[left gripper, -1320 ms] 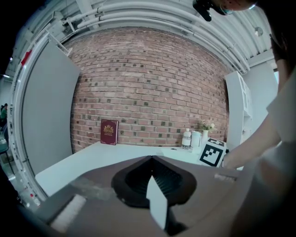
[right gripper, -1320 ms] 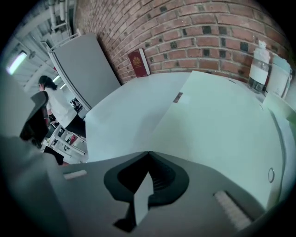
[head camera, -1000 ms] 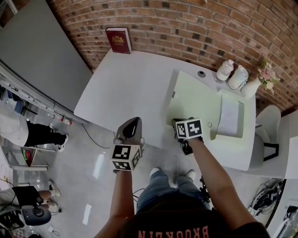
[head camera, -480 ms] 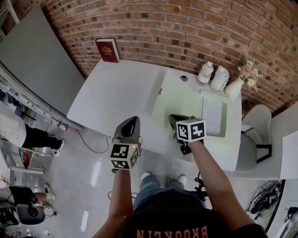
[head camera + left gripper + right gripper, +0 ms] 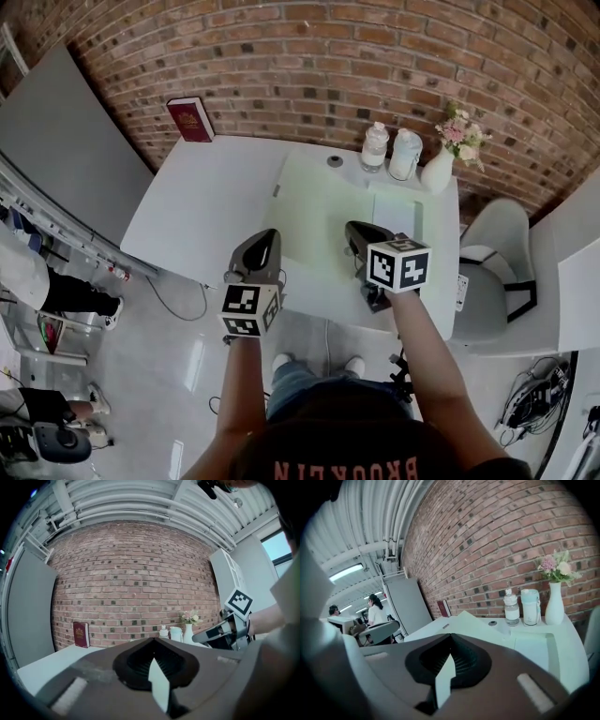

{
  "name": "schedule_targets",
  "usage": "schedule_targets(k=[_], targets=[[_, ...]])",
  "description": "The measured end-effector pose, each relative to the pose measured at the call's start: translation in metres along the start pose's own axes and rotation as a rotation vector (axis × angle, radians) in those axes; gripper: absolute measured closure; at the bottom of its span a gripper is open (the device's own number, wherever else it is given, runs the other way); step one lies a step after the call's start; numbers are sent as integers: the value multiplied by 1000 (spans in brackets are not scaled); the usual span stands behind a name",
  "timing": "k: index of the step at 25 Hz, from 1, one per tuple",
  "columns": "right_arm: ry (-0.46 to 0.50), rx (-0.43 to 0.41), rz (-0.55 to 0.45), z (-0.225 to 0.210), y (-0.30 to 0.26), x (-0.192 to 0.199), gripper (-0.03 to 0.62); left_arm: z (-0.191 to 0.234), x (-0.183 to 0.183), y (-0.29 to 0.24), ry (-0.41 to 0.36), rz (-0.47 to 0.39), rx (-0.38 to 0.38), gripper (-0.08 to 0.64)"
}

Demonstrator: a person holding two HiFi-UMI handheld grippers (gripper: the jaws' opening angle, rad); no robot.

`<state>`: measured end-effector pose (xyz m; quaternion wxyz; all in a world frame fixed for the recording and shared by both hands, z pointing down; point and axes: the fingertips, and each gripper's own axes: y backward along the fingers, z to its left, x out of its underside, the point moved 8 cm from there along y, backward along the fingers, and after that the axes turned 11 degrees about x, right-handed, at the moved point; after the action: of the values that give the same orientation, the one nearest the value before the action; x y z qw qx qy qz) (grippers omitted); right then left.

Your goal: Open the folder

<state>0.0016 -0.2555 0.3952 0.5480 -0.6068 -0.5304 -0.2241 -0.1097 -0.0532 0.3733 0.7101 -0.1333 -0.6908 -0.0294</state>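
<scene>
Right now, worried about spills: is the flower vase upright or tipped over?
Upright: the vase stands on its base, flowers rising from its neck.

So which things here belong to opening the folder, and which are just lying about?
For the job: pale green flat folder on the white table; left gripper and right gripper, both with jaws shut and empty.

Lying about: dark red book against the brick wall; clear plastic bottle; pale lidded tumbler; white vase of pink flowers.
</scene>
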Motion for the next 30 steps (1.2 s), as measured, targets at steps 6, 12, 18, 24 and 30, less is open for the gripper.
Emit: schedule_targets(k=[6, 12, 18, 24, 30], targets=[[-30, 31, -133, -41, 58, -20, 592, -41, -16, -20, -25, -25, 4, 563], [-7, 77, -250, -82, 118, -35, 592, -69, -34, -36, -39, -69, 13, 563], [59, 185, -393, -117, 172, -46, 594, -82, -55, -44, -68, -118, 19, 563], [234, 354, -538, -114, 206, -59, 594, -88, -72, -51, -110, -152, 50, 564], [321, 462, -595, -96, 212, -61, 594, -79, -87, -52, -134, -195, 74, 563]])
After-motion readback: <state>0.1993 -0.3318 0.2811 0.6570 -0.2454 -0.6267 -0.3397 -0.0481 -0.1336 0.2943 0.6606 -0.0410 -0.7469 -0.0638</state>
